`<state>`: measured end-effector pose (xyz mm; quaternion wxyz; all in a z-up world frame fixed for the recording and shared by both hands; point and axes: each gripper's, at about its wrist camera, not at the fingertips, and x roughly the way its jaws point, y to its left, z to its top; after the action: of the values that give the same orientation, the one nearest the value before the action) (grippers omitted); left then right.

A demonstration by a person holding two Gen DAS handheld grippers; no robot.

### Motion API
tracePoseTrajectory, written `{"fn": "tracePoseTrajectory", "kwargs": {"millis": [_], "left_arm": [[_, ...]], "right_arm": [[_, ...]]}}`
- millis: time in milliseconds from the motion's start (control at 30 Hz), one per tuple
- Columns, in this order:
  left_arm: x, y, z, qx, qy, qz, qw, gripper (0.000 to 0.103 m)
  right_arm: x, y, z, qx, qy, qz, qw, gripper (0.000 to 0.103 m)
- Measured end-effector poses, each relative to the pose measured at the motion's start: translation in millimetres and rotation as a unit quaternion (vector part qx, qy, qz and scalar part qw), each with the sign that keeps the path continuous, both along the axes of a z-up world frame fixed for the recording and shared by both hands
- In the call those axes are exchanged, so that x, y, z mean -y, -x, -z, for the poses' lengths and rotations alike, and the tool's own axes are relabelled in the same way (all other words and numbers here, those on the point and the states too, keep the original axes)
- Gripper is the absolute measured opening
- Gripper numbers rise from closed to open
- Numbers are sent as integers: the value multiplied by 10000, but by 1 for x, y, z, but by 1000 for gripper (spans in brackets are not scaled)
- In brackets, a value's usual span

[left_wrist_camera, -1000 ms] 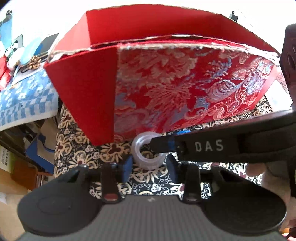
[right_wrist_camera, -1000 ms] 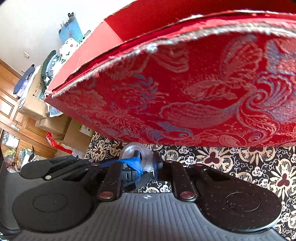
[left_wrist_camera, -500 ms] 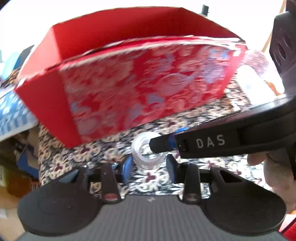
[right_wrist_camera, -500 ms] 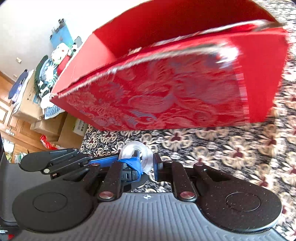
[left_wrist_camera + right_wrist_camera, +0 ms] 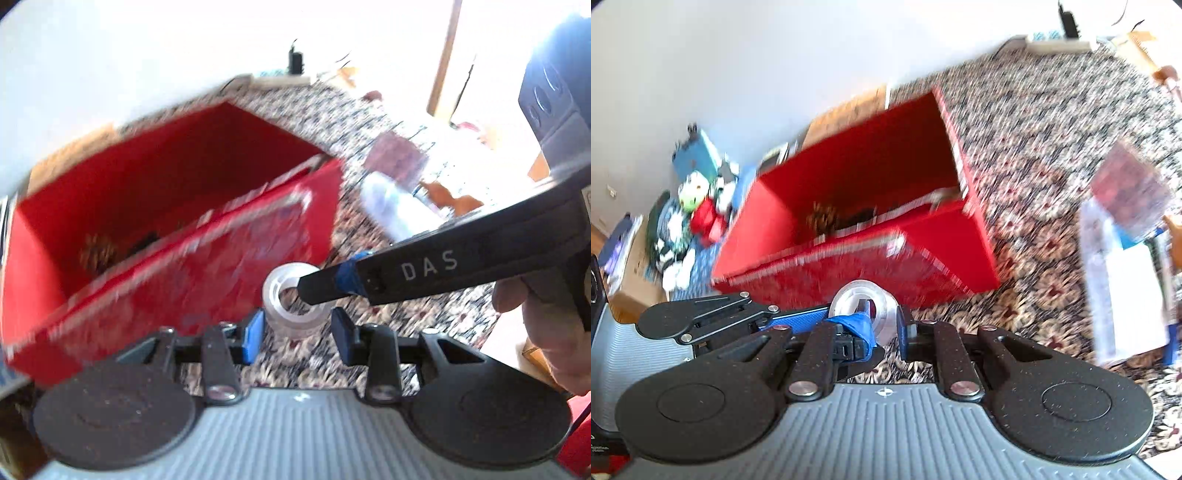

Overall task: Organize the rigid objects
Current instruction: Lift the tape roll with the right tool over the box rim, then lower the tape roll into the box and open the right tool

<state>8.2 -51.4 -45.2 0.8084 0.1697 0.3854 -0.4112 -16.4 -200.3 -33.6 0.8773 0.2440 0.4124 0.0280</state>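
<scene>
Left wrist view: your left tongs [image 5: 295, 334] stand apart with the tape roll [image 5: 291, 302] between the pads. The blue pad at 9 o'clock seems to touch the roll; the dark one at 3 o'clock shows a sliver of gap, so I cannot tell whether they press on it. From 3 o'clock the right tongs [image 5: 308, 290] reach in, one finger tip poked through the roll's hole. That is probably why the roll sits so steadily: it is threaded like a ring on a peg. The red box [image 5: 166, 229] lies open at 10 o'clock on the patterned cloth [image 5: 369, 122], with some small dark items on its floor, blurred.

Right wrist view: your right tongs [image 5: 884, 326] are clamped on the tape roll [image 5: 864, 301], pinching its wall, one finger in the core and one outside. The left tongs [image 5: 798, 319] come in from 9 o'clock, blue pad against the roll. The box [image 5: 857, 206] sits at 12 o'clock, mouth up. You appear to hold the roll above the rim so it can go over the near wall. A clear packet [image 5: 1123, 236] lies at 3 o'clock.
</scene>
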Motion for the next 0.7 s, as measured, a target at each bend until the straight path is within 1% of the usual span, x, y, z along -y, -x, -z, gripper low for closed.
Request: {"fn": "tracePoseTrajectory", "kwargs": {"millis": [200, 300, 467, 533, 700], "left_arm": [[19, 2, -34, 357, 319, 352, 9982, 38], [22, 1, -48, 586, 473, 390, 9964, 38], [23, -14, -73, 853, 710, 192, 9936, 37], [21, -25, -78, 934, 642, 47, 9935, 37], [7, -60, -85, 938, 585, -284, 9935, 37]], "right_arm": [[18, 6, -29, 444, 158, 192, 9987, 0], [21, -5, -43, 663, 282, 133, 9973, 0], [19, -36, -56, 959, 439, -133, 9943, 0], [16, -52, -58, 1003, 452, -250, 9936, 0], [6, -92, -57, 999, 365, -604, 9925, 0]]}}
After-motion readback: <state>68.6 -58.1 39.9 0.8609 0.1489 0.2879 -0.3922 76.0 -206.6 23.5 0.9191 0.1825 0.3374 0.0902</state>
